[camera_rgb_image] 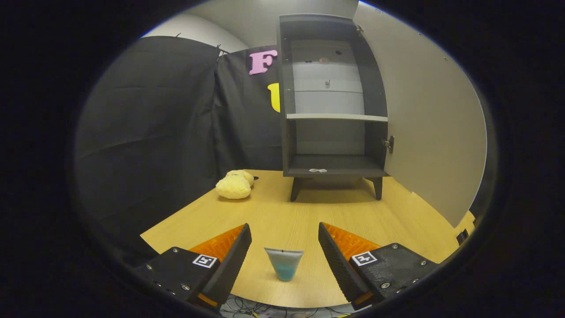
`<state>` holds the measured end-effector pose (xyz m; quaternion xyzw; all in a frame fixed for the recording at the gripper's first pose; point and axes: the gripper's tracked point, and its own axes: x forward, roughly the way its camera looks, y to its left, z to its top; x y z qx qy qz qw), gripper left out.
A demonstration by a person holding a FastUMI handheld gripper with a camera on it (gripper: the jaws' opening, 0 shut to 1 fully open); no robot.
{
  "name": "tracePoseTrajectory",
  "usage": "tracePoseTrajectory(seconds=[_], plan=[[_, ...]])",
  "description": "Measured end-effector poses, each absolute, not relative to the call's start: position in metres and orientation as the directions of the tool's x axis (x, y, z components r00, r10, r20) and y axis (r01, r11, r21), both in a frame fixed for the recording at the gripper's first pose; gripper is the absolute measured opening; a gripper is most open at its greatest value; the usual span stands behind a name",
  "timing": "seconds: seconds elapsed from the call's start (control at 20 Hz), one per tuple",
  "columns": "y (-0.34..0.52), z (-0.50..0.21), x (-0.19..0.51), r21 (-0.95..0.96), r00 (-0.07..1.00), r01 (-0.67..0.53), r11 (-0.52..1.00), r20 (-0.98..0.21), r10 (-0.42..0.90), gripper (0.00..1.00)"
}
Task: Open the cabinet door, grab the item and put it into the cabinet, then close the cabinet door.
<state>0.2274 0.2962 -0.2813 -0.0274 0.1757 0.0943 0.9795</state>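
My gripper [284, 236] hangs over the near edge of the wooden table [282, 212], fingers spread wide apart, nothing pressed between them. A small cup [284, 263], pale at the rim and blue-green lower down, stands upright on the table in the gap between my fingers, touching neither. Can't tell if there is anything in it or if the colour is just the cup itself.

Beyond the fingers, at the back of the table, the dark cabinet [332, 101] stands on short legs. Its door [423, 119] is swung fully open to the right, the pale inner face turned toward me; the far edge of the door runs out of view. One light shelf [336, 117] splits the inside into an upper and a lower compartment. A small whitish thing [318, 170] lies on the cabinet floor near the front lip, too small to identify. A few tiny specks high on the back panel are also unreadable.

Left of the cabinet, well apart from it and from my fingers, a yellow plush toy [235, 184] lies on the table against the black cloth; its shape is lumpy and I can't make out what it represents.

Below the table's near edge, a tangle of cables [247, 307] shows, partly cut off.
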Motion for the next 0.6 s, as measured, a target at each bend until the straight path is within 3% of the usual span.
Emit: tracePoseTrajectory(seconds=[0.35,0.6], plan=[[0.297,-0.332,0.224,-0.028,0.883,-0.169,0.985,-0.449,0.139,0.94],[0.294,-0.362,0.223,-0.020,0.850,-0.137,0.990,-0.516,0.108,0.82]])
